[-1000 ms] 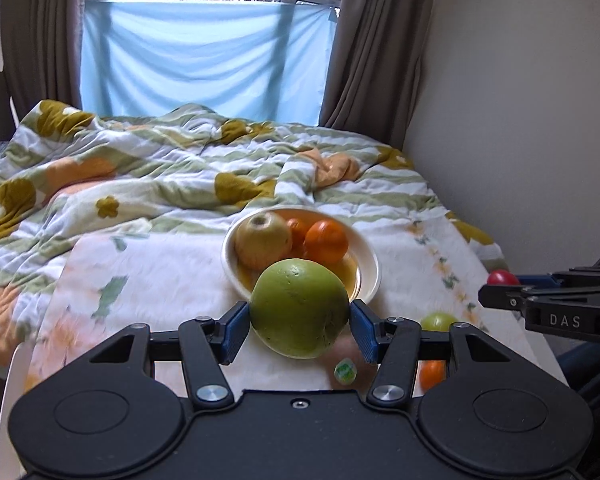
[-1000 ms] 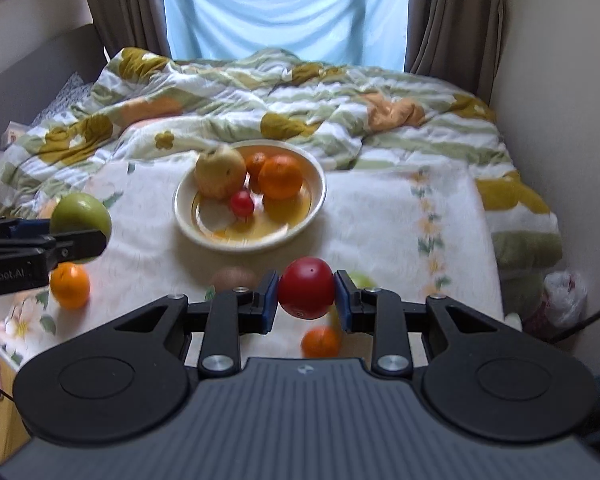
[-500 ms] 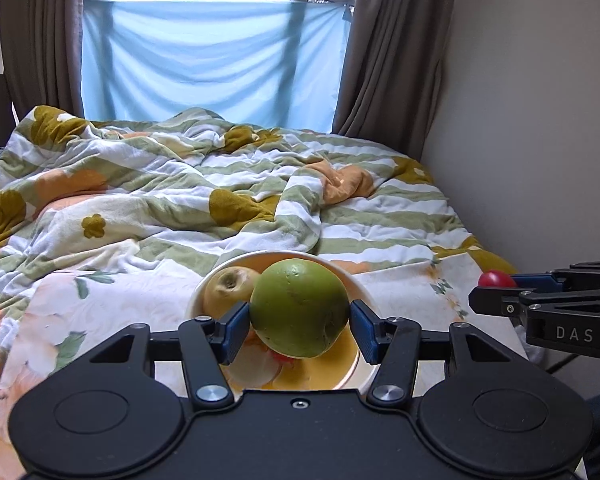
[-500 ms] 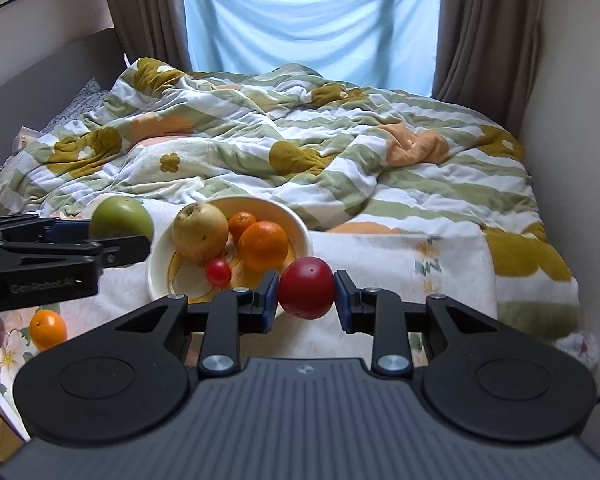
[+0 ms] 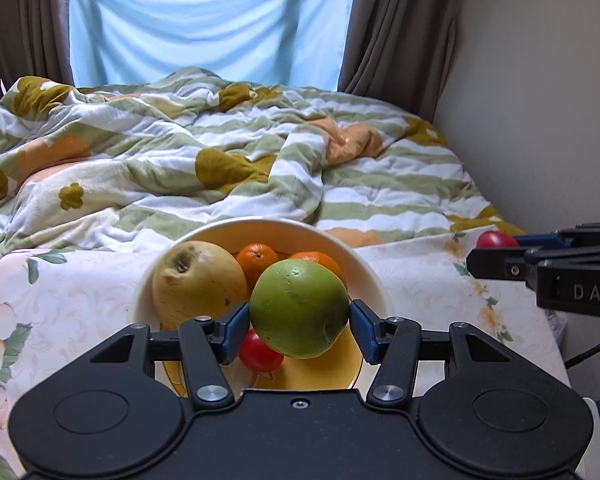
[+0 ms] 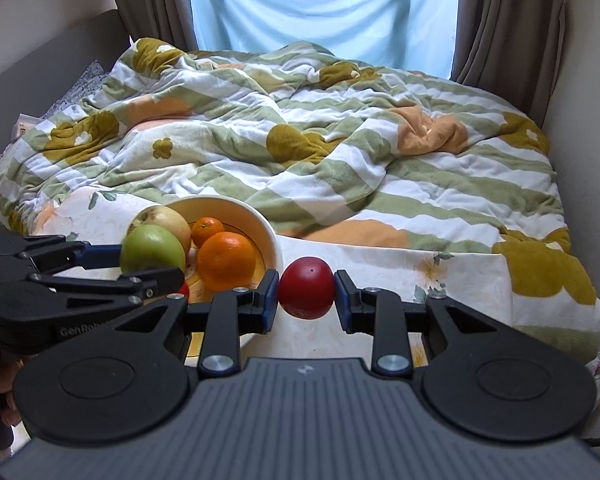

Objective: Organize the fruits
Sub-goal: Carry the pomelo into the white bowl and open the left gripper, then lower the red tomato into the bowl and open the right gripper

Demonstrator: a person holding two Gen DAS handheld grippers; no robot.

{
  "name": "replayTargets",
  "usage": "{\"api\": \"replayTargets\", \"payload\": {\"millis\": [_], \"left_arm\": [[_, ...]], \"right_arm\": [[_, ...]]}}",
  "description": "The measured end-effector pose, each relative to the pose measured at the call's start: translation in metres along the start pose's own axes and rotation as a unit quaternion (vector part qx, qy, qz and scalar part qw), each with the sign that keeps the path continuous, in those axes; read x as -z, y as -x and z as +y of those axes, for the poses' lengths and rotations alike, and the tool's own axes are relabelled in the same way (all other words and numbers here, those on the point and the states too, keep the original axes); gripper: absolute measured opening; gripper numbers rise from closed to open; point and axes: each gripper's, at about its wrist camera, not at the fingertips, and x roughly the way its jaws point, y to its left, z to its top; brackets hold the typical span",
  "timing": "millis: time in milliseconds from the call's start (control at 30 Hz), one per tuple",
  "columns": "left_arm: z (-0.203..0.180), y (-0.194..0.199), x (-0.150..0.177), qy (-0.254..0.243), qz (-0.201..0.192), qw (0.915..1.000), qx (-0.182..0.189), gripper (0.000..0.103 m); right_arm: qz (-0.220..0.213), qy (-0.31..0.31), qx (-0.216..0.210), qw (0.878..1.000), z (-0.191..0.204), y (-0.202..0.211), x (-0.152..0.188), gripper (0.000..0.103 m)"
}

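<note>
Green apple (image 5: 299, 307) sits clamped between the blue-padded fingers (image 5: 236, 332) of the left gripper (image 5: 299, 330), at the centre of the left wrist view, held over the near half of a cream bowl (image 5: 370, 276) with a yellow inside. Just below and left of the apple in that frame, a small red tomato (image 5: 258, 354) lies on the bowl's floor. Behind it, a large yellow-brown pear (image 5: 198, 282) fills the bowl's left side, and two oranges sit toward the back: a smaller one (image 5: 257, 259) and a larger one (image 5: 316, 259) mostly hidden by the apple.

At the right edge of the same frame, the right gripper (image 5: 496, 248) is seen side on, its fingers clamped on a red fruit (image 5: 494, 239).

In the right wrist view that red fruit (image 6: 307, 288) is at centre, gripped between the right gripper's (image 6: 307, 294) fingers (image 6: 269, 300), just right of the bowl's rim (image 6: 270, 236) and above the floral cloth (image 6: 380, 268) covering the counter. The left gripper (image 6: 152, 262) reaches in from the left edge with the apple (image 6: 153, 249).

Beyond the counter, a rumpled green-and-white striped quilt (image 6: 300, 152) covers a bed, with brown curtains (image 6: 508, 16) and a pale blue drape (image 6: 320, 4) at the top of the frame.
</note>
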Motion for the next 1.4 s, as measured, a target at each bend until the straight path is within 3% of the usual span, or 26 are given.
{"api": "replayTargets", "payload": {"millis": [500, 533, 567, 633, 1067, 1400], "left_arm": [[-0.019, -0.021, 0.017, -0.031, 0.046, 0.9985, 0.002, 0.059], [-0.018, -0.021, 0.018, -0.029, 0.047, 0.9985, 0.004, 0.062], [-0.018, -0.018, 0.017, -0.028, 0.042, 0.9987, 0.007, 0.079], [-0.017, -0.01, 0.015, -0.027, 0.025, 0.9993, 0.005, 0.103], [0.015, 0.051, 0.021, -0.007, -0.004, 0.9993, -0.036, 0.103], [0.051, 0.081, 0.038, 0.025, -0.005, 0.9973, -0.069, 0.103]], "right_arm": [[0.011, -0.003, -0.005, 1.0, -0.009, -0.014, 0.0, 0.045], [0.011, -0.003, -0.004, 1.0, -0.009, -0.014, 0.0, 0.045], [0.01, -0.003, -0.004, 1.0, -0.01, -0.014, 0.0, 0.045], [0.009, -0.002, -0.004, 1.0, -0.01, -0.014, 0.0, 0.045], [0.0, 0.012, -0.02, 1.0, 0.011, -0.011, -0.008, 0.045], [0.02, 0.014, -0.044, 0.999, 0.035, -0.04, -0.002, 0.045]]}}
